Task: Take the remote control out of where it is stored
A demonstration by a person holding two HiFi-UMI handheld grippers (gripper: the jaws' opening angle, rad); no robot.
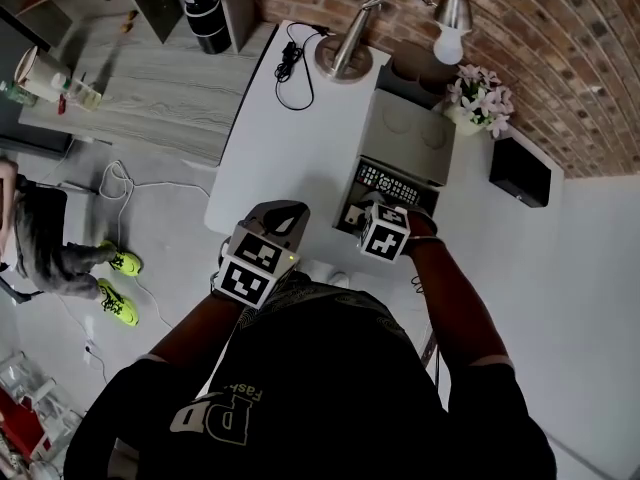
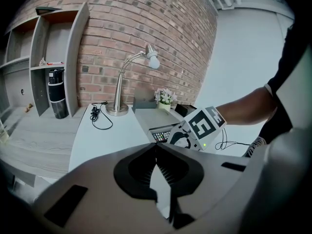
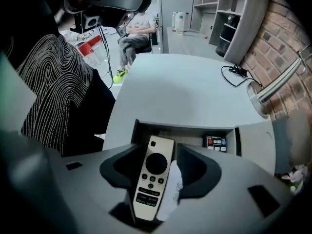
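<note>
Right arm: the forearm reaches from the near side out over the bench (image 1: 290, 138), with the wrist bent so that the right claw (image 1: 372, 208) points straight down into the drawer (image 1: 350, 183)
Right claw: its jaws stand wide, one on each side of the white remote (image 3: 153, 179); they do not look clamped on it
White remote: it lies lengthwise between the jaws of the right claw (image 3: 157, 147) in the open drawer (image 3: 185, 130), buttons up, with a white scrap (image 3: 171, 191) touching its right edge; what the scrap is cannot be told
Drawer: it is pulled out on the near side of the grey box (image 1: 405, 133) at the right of the bench; a black remote (image 1: 388, 184) lies at its far end
Left arm: the forearm stretches forward and the left claw (image 1: 285, 211) tilts down over the near edge of the bench, just left of the drawer
Left claw: the tips of the left claw (image 2: 156, 147) meet, with nothing between them
Far end of bench: a lamp (image 1: 345, 53) stands there
</note>
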